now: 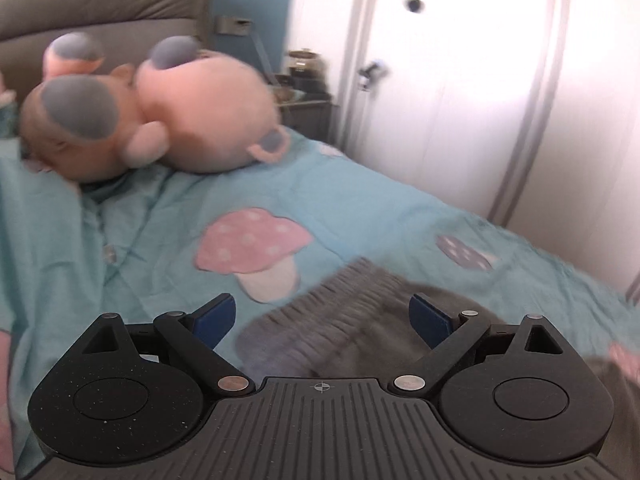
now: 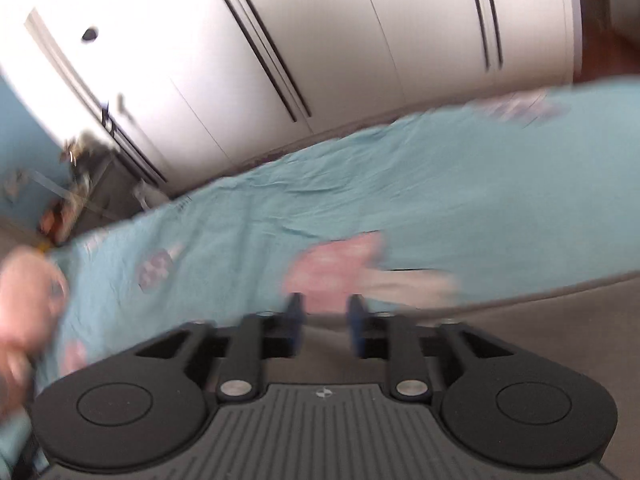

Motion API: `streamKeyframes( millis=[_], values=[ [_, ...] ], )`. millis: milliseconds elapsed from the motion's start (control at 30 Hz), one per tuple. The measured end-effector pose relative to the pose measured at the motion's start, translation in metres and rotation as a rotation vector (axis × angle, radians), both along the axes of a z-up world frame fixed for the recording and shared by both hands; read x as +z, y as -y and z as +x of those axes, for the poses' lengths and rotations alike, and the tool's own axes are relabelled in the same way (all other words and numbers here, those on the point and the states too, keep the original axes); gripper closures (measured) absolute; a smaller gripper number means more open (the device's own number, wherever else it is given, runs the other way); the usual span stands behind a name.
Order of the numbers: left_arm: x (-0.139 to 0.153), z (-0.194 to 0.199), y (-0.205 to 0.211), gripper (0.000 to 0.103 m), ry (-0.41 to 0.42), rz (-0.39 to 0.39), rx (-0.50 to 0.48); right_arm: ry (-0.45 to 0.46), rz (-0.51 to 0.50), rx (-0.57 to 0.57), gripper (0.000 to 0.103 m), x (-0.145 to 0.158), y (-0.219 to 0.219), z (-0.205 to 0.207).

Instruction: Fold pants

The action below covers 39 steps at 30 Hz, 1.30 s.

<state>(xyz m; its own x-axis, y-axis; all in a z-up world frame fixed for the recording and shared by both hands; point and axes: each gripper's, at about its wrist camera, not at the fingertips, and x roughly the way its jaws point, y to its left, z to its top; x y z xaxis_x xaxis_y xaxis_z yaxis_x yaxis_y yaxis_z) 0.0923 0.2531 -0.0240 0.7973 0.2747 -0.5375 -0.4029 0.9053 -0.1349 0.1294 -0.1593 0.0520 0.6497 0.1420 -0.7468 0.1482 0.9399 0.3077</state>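
The left hand-held gripper (image 1: 322, 316) hangs with its blue pads spread wide and empty above the pants (image 1: 360, 328), a soft grey heap with a ribbed, gathered waistband, lying on the bed (image 1: 360, 208). The bed's thin, creased teal cover carries flat pink mushroom patches. Two round pink plush toys (image 1: 148, 112) with grey ears sit further back. The right hand-held gripper (image 2: 325, 320) is partly open, nothing between its pads, over the bed's edge beside smooth white wardrobe doors (image 2: 320, 40).
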Motion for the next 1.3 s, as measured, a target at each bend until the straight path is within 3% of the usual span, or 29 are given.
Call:
streamKeyframes(
  millis=[33, 100, 267, 333, 467, 567, 633, 767, 867, 967, 1067, 1133, 1167, 1300],
  values=[
    [-0.002, 0.001, 0.006, 0.006, -0.014, 0.024, -0.017, -0.006, -0.063, -0.003, 0.047, 0.011, 0.019, -0.018],
    [-0.004, 0.000, 0.018, 0.006, -0.036, 0.086, -0.050, -0.036, -0.188, -0.032, 0.022, 0.025, 0.058, -0.052],
    [-0.005, -0.008, 0.039, 0.006, -0.092, 0.149, -0.086, -0.290, -0.433, -0.161, 0.017, 0.038, 0.173, -0.145],
    [-0.003, -0.012, 0.046, 0.006, -0.099, 0.165, -0.088, -0.300, -0.466, -0.244, 0.015, 0.048, 0.218, -0.182],
    [0.000, -0.013, 0.063, 0.006, -0.138, 0.171, -0.080, -0.172, -0.327, -0.465, 0.010, 0.051, 0.294, -0.250],
    [-0.003, -0.018, 0.077, 0.006, -0.177, 0.155, -0.102, -0.112, -0.192, -0.614, 0.011, 0.015, 0.337, -0.297],
    [-0.003, -0.022, 0.089, 0.006, -0.198, 0.196, -0.115, -0.070, -0.086, -0.729, 0.018, -0.020, 0.356, -0.322],
    [0.000, -0.028, 0.102, 0.006, -0.202, 0.269, -0.131, 0.001, 0.186, -0.932, 0.053, -0.079, 0.388, -0.363],
    [-0.002, -0.030, 0.101, 0.006, -0.225, 0.229, -0.110, 0.092, 0.349, -0.944, 0.056, -0.103, 0.399, -0.375],
    [-0.005, -0.031, 0.099, 0.006, -0.250, 0.181, -0.101, 0.124, 0.342, -0.904, 0.055, -0.106, 0.402, -0.364],
    [-0.008, -0.033, 0.100, 0.006, -0.261, 0.183, -0.096, 0.147, 0.349, -0.906, 0.053, -0.108, 0.408, -0.353],
    [-0.011, -0.032, 0.099, 0.006, -0.279, 0.189, -0.085, 0.174, 0.369, -0.873, 0.060, -0.102, 0.407, -0.346],
    [-0.012, -0.032, 0.098, 0.006, -0.290, 0.183, -0.078, 0.184, 0.362, -0.859, 0.073, -0.099, 0.406, -0.345],
    [-0.018, -0.030, 0.089, 0.006, -0.327, 0.132, -0.054, 0.163, 0.294, -0.866, 0.071, -0.104, 0.397, -0.331]
  ],
)
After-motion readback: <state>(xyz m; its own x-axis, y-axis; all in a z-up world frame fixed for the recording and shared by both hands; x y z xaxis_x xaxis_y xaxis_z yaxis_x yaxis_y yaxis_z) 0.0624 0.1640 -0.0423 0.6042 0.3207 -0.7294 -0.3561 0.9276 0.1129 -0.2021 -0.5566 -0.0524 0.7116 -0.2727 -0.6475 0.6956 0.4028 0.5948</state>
